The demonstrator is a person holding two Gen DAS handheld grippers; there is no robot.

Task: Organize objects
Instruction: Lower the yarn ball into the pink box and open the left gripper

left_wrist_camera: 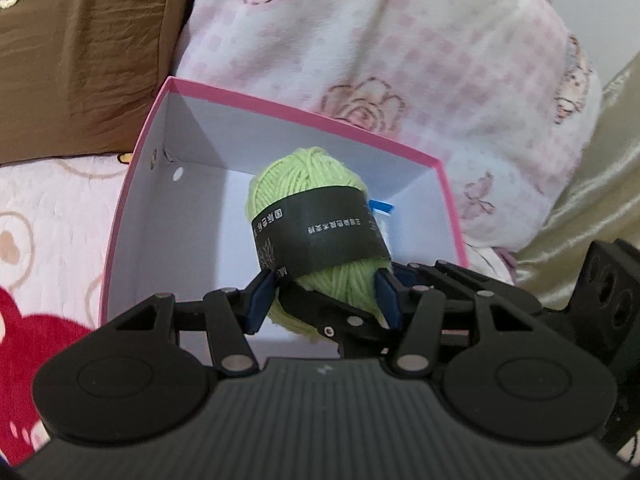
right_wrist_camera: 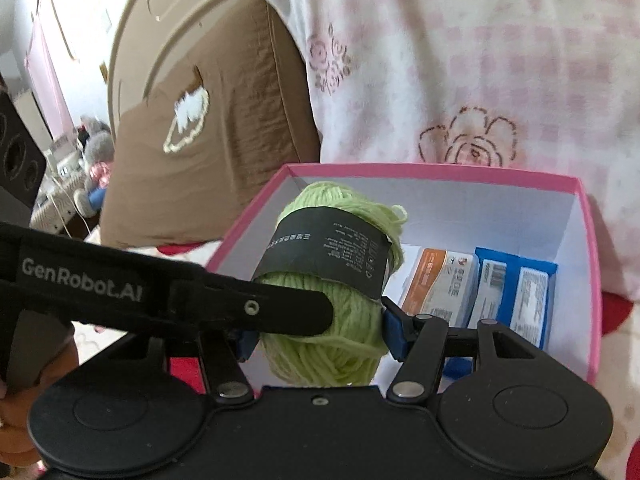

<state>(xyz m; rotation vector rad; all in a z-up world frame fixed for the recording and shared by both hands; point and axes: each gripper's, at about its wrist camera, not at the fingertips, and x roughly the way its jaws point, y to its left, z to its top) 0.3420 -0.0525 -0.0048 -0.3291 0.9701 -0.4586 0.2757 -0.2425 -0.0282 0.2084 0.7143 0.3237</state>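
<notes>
Here, both tongs (left_wrist_camera: 326, 298) (right_wrist_camera: 316, 334) pinching green yarn skein (left_wrist_camera: 308, 196), long axis upright over pink box (left_wrist_camera: 132, 184)

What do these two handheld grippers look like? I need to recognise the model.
Both the left gripper and right gripper are matte black, with linkage arms on silver pivot pins, round side housings and blue pads. One finger reads "GenRobot.AI" in pale lettering.

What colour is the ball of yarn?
Light green yarn with a black paper band around it, clearest in the right wrist view.
</notes>
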